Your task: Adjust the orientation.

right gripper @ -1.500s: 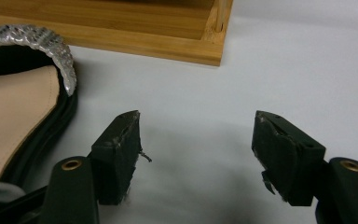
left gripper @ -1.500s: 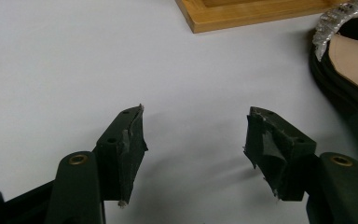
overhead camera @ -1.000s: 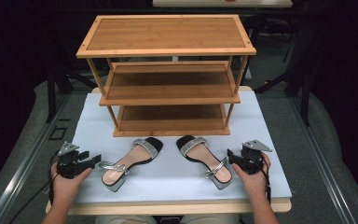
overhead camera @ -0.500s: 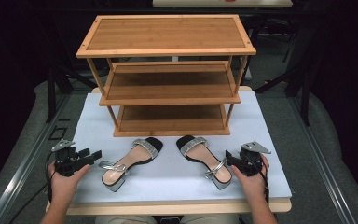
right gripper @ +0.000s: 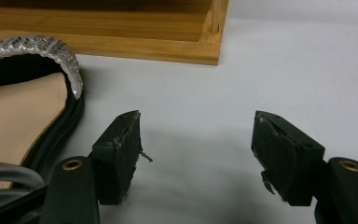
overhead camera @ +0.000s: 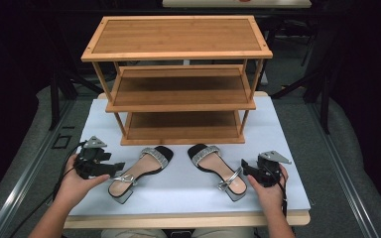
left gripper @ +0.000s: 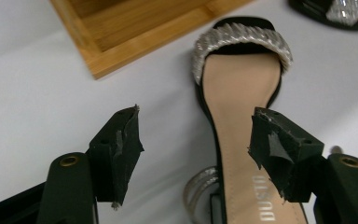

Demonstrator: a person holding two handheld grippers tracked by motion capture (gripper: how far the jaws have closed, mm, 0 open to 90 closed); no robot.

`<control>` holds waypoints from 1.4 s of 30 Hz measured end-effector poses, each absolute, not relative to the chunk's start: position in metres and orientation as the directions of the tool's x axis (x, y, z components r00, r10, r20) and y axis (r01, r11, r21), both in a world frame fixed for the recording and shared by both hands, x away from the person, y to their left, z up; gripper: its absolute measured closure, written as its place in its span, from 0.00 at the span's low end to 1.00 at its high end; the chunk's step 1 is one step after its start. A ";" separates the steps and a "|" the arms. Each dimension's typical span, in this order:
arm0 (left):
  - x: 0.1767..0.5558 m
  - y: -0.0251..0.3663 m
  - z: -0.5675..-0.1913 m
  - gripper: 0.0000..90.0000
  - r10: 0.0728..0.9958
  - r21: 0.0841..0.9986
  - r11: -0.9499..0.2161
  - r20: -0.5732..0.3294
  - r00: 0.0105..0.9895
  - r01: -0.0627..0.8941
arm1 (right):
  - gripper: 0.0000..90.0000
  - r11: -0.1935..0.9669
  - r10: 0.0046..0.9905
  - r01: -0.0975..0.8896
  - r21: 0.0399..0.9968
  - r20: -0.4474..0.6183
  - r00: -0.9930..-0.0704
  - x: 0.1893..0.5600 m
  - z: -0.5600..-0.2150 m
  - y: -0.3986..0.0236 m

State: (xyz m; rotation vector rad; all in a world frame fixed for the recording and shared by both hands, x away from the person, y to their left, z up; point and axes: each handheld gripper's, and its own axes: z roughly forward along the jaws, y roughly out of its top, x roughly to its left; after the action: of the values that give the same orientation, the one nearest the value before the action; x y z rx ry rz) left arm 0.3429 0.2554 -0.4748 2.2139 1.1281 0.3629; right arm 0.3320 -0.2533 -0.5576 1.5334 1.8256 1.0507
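Lower centre of the high view: left sandal (overhead camera: 139, 171) and right sandal (overhead camera: 218, 166), black-edged with beige insoles and silver sparkly straps. Upper centre: honey-brown bamboo shoe rack (overhead camera: 178, 79). White table mat (overhead camera: 287, 148); black grippers.

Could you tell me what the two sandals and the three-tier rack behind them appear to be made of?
Left sandal and right sandal: black edging, a smooth matte tan insole that looks like leather or an imitation, and a glittering silver toe strap, perhaps sequins or rhinestones. Rack: warm-toned wood, possibly bamboo, with fine straight grain and a satin finish.
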 end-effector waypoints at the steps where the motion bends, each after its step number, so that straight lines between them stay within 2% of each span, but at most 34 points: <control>1: 0.345 0.249 -0.472 0.37 0.795 0.608 -0.457 -0.048 0.604 0.650 | 0.36 0.048 0.974 0.564 0.824 0.086 -0.209 0.332 -0.558 -0.254; 12: 0.357 0.238 -0.455 0.37 0.800 0.559 -0.442 -0.109 0.591 0.702 | 0.36 0.017 0.973 0.568 0.823 0.117 -0.199 0.334 -0.561 -0.259; 19: 0.362 0.231 -0.452 0.38 0.795 0.513 -0.466 -0.116 0.596 0.721 | 0.36 0.017 0.973 0.580 0.814 0.121 -0.198 0.334 -0.561 -0.258; 29: 0.372 0.212 -0.465 0.38 0.776 0.371 -0.538 -0.133 0.616 0.757 | 0.36 0.017 0.971 0.580 0.814 0.124 -0.203 0.335 -0.562 -0.258; 35: 0.376 0.195 -0.485 0.36 0.770 0.244 -0.585 -0.130 0.624 0.773 | 0.36 0.013 0.969 0.575 0.818 0.132 -0.210 0.336 -0.563 -0.258; 42: 0.381 0.191 -0.496 0.36 0.778 0.148 -0.600 -0.124 0.616 0.787 | 0.36 0.017 0.966 0.591 0.807 0.139 -0.218 0.336 -0.562 -0.258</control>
State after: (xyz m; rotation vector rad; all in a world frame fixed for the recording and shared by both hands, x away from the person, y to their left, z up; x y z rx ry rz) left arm 0.3812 0.1905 -0.4956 2.6520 1.2977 -0.0685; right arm 0.3357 -0.2581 -0.5625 1.5862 1.8433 1.0845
